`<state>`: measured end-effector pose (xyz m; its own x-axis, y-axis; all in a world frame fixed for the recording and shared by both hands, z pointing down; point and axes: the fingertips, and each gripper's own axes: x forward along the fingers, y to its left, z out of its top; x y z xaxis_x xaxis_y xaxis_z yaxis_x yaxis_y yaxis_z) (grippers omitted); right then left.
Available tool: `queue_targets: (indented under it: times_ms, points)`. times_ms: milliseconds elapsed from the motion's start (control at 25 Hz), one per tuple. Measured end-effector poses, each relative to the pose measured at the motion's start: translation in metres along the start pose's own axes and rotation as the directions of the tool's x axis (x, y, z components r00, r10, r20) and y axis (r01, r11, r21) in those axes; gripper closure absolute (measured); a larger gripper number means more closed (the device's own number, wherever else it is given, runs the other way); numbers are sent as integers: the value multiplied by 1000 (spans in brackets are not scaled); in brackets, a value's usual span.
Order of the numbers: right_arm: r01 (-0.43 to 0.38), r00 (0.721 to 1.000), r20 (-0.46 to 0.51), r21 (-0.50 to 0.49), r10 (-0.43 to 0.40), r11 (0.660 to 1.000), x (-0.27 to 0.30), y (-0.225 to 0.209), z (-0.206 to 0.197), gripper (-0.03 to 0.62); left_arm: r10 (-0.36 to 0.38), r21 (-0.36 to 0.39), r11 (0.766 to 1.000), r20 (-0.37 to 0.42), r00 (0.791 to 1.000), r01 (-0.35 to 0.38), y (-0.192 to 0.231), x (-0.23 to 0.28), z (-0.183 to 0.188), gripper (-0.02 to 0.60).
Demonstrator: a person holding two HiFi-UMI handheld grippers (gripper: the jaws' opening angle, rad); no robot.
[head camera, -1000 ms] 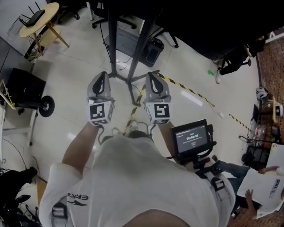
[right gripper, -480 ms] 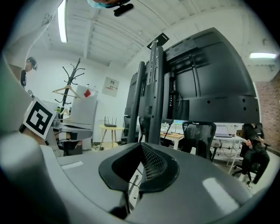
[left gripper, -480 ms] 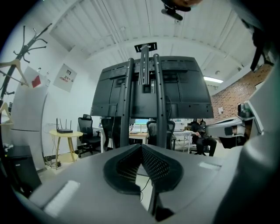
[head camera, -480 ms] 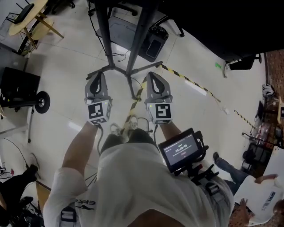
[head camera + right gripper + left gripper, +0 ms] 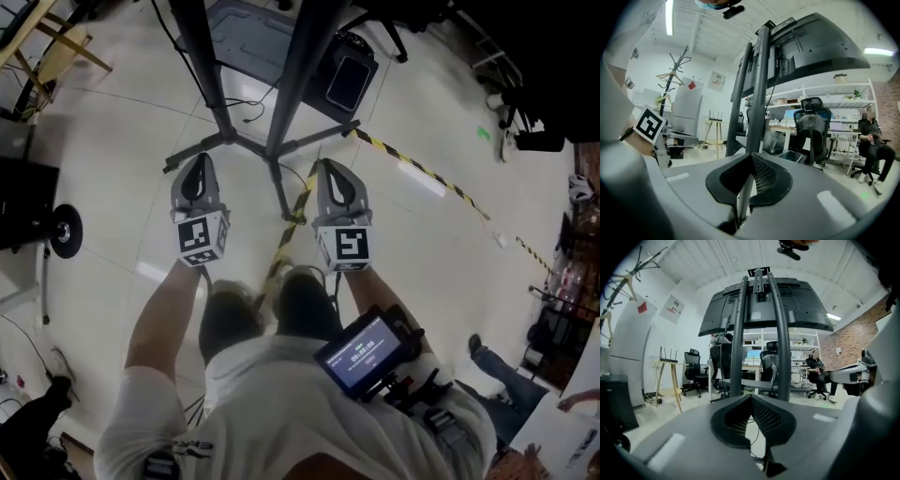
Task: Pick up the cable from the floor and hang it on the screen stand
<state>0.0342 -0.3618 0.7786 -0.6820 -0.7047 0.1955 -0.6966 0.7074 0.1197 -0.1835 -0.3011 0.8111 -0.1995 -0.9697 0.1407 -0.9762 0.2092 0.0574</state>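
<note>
Your left tongs (image 5: 199, 159) and right tongs (image 5: 328, 167) are both pressed together and empty, with the cable (image 5: 292, 220) on the floor (image 5: 122, 187) between them, nearer the right. Expect it to be light and limp, sagging either side of a pinch, so take hold on the straight stretch just ahead of your knees. It shows as a thin yellow-and-black striped line passing the foot of the screen stand (image 5: 295, 75) and running off right.
</note>
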Motion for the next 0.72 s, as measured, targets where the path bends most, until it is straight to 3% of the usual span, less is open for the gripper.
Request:
queue_targets:
  times_ms: [200, 440, 720]
  points:
    - [22, 1000, 13, 27, -23, 999, 34, 1, -105, 580, 3, -6, 1000, -13, 1000, -3, 14, 45, -109, 580]
    - [26, 1000, 12, 21, -26, 999, 66, 3, -215, 580, -8, -11, 1000, -14, 1000, 7, 27, 95, -211, 580]
    - [37, 999, 22, 24, -38, 999, 89, 0, -296, 581, -60, -8, 998, -55, 997, 59, 18, 137, -301, 579]
